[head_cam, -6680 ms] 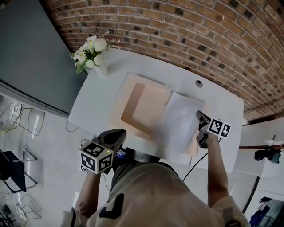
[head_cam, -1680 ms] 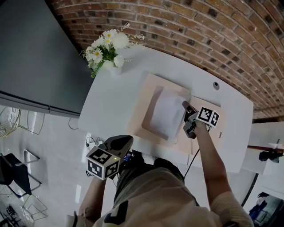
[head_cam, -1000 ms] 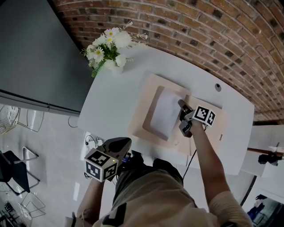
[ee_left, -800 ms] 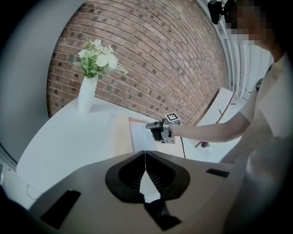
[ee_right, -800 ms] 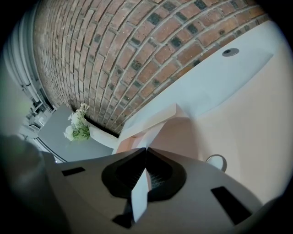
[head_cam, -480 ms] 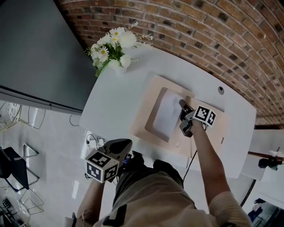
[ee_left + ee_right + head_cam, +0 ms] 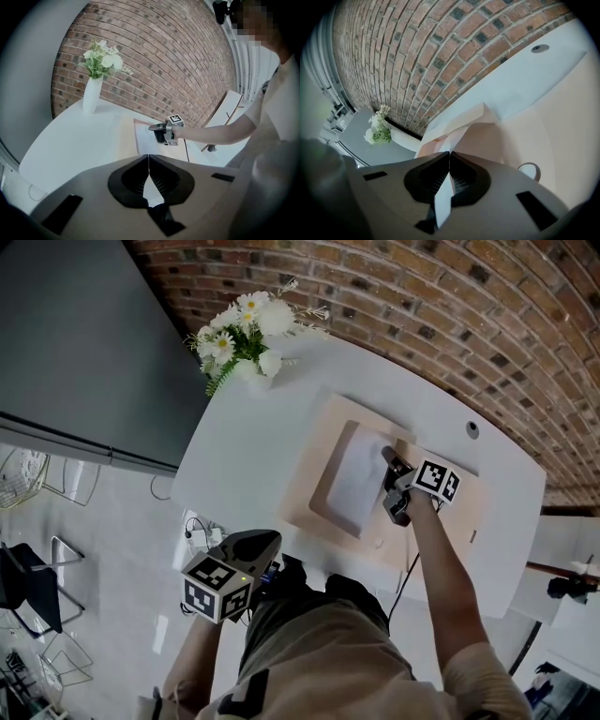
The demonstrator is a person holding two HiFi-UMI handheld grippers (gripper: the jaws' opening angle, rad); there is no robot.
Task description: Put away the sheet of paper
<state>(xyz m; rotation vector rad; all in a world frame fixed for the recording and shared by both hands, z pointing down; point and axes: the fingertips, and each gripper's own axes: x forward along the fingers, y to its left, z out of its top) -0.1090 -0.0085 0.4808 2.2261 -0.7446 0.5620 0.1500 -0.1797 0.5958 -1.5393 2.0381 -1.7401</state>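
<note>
On your right gripper, the fingers pinch shut on the right edge of the sheet of paper. The thin white sheet lies in the sunken middle of a flat tan box. The smooth white surface is bare to the box's left. Your left gripper hangs past the near edge, fingers closed on nothing. Flowers stand at the far corner.

Sheet of paper right edge hidden under right hand-held gripper; table near edge behind torso
</note>
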